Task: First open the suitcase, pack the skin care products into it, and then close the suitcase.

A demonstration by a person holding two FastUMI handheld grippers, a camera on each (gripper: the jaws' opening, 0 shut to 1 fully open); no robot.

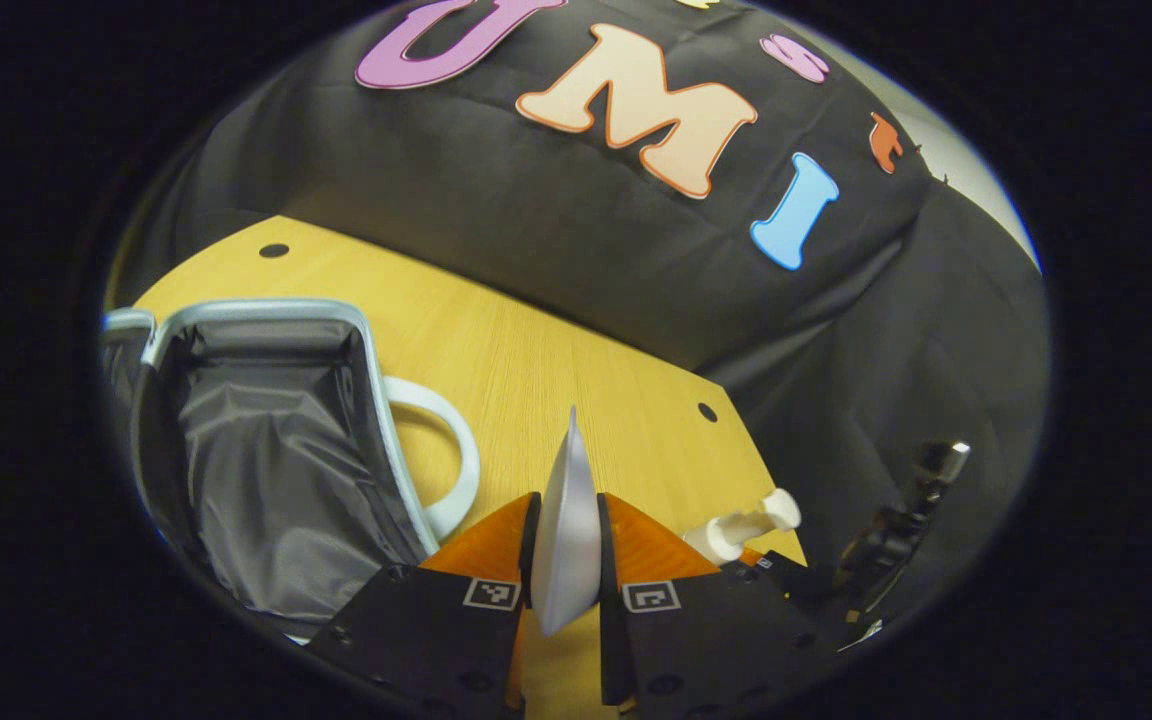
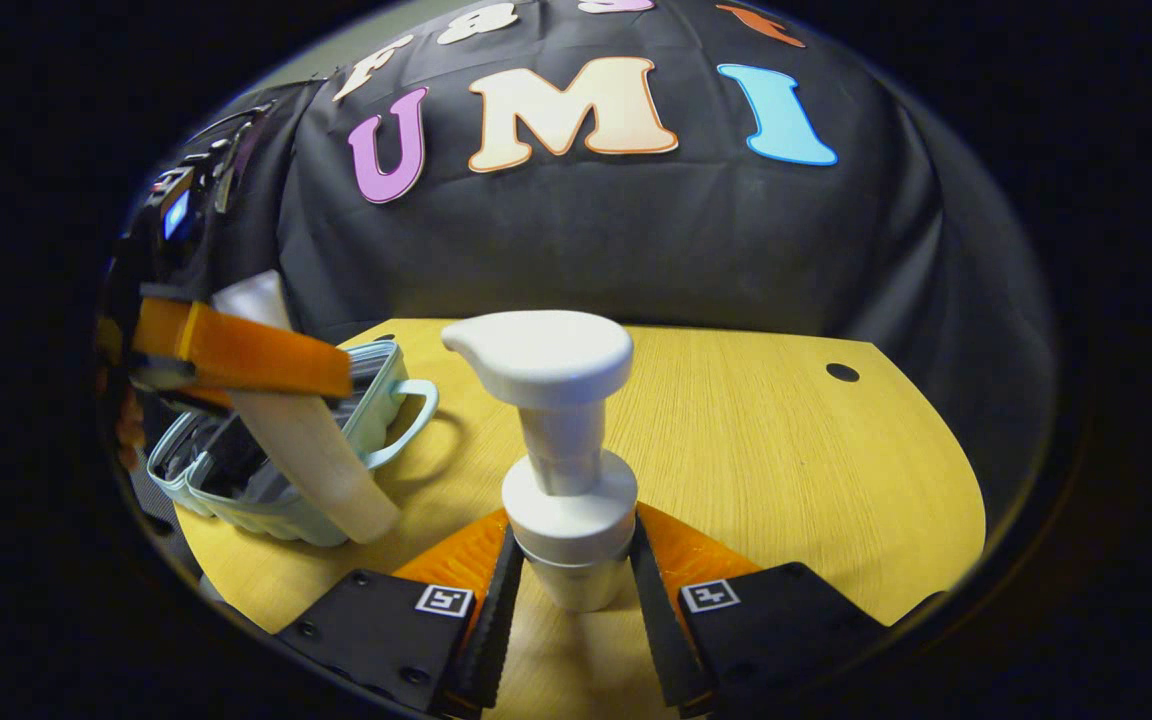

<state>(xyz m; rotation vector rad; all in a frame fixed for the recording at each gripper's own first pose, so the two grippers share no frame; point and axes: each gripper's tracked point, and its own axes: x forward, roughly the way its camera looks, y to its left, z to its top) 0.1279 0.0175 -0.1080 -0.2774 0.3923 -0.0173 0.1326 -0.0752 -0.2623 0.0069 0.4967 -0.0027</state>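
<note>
In the left gripper view, the left gripper is clamped on a white tube — both fingers press against its flat sides, and its crimped end points up and away from the camera. To the left of it lies the suitcase, open, with a pale blue rim, a grey fabric lining and a pale loop handle on its right side, resting on the yellow wooden table. To the right of the fingers, near the table's edge, the white pump bottle shows its nozzle, with the right gripper's dark body just beyond it.

In the right gripper view, the right gripper is closed around the pump bottle, its 2 fingers pressing the bottle's neck just below the collar; the bottle stands upright with the wide pump head above and the spout pointing left. At far left the other gripper's finger holds the tube slanted, its cap end low and just beside the suitcase's near right corner — whether it touches the table cannot be told. The suitcase sits open at the table's left side, its handle facing right toward the bottle. The table to the right of the bottle is bare wood with a dark round hole near its far edge.
</note>
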